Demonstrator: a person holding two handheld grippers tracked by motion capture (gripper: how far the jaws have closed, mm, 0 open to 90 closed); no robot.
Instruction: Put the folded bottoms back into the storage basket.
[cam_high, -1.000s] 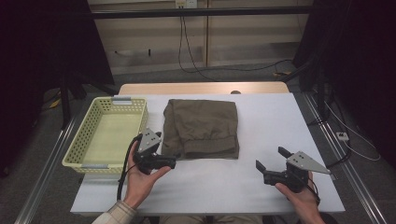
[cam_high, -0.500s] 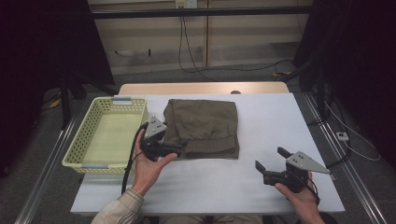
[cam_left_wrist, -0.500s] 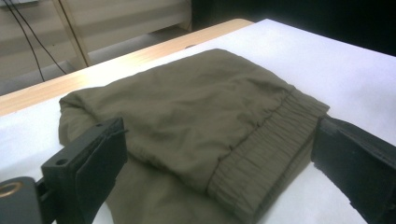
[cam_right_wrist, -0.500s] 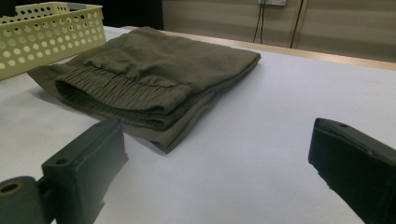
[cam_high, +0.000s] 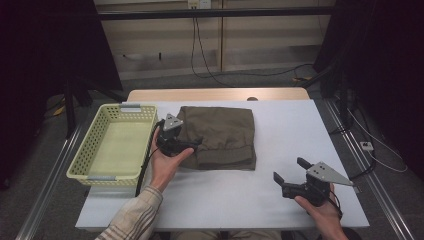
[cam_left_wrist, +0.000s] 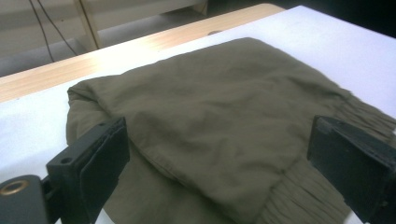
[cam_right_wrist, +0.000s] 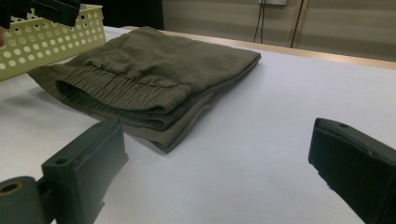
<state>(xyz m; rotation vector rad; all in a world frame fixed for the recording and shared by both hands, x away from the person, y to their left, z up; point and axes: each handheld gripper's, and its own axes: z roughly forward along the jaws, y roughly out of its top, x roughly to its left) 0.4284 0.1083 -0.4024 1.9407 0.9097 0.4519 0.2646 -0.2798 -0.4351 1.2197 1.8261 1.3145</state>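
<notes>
1. The right gripper (cam_high: 290, 175) rests low over the bare near-right of the white desk (cam_high: 300, 130), fingers spread wide and holding nothing.
2. The left gripper (cam_high: 192, 145) hovers at the near-left edge of the folded olive-green cloth garment (cam_high: 220, 135), fingers released.
3. Best to pinch all the folded layers together, then lift toward the pale yellow perforated plastic basket (cam_high: 85, 155).
</notes>
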